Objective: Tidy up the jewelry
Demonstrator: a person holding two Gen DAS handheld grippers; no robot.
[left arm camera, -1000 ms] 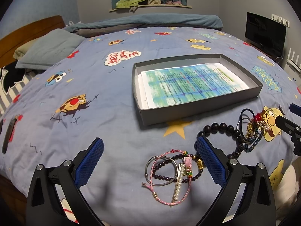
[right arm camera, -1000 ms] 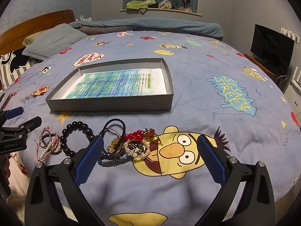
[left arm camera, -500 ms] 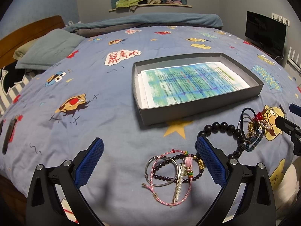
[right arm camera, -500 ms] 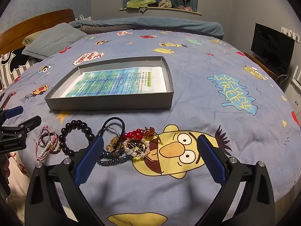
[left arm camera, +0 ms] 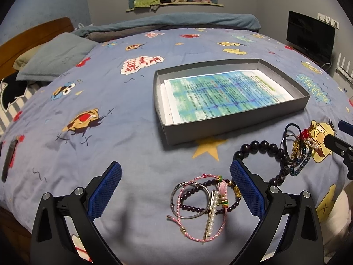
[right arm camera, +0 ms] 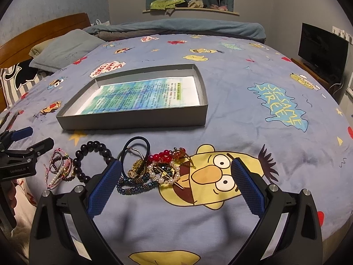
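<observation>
Both sets of jaws stand wide apart with nothing between the blue pads: the left gripper (left arm camera: 175,187) hangs low over the near edge of the bed, and the right gripper (right arm camera: 176,185) does the same further along that edge.

The bed (right arm camera: 242,114) fills both views, covered in a blue cartoon-print sheet. On it, at about 12 o'clock from the right gripper and 1 o'clock from the left, sits a shallow grey box (right arm camera: 136,122), open at the top, with a printed blue-green sheet of paper (right arm camera: 145,97) lying flat inside. No jewelry shows inside it.

The jewelry lies on the sheet in front of the box, well short of its near wall. A bracelet of large dark beads (left arm camera: 262,149) curves between two heaps. At 1 o'clock from the left gripper, just inside its right pad, is a small pile (left arm camera: 198,201): a silver bangle, a pink cord bracelet, a string of small dark beads and a pearl hair clip, overlapping one another. At 11 o'clock from the right gripper, touching its left pad in that view, is a tangled heap (right arm camera: 152,170) with a black hair tie, red beads, pearls, gold pieces and blue beaded strands, resting on a yellow cartoon face.
</observation>
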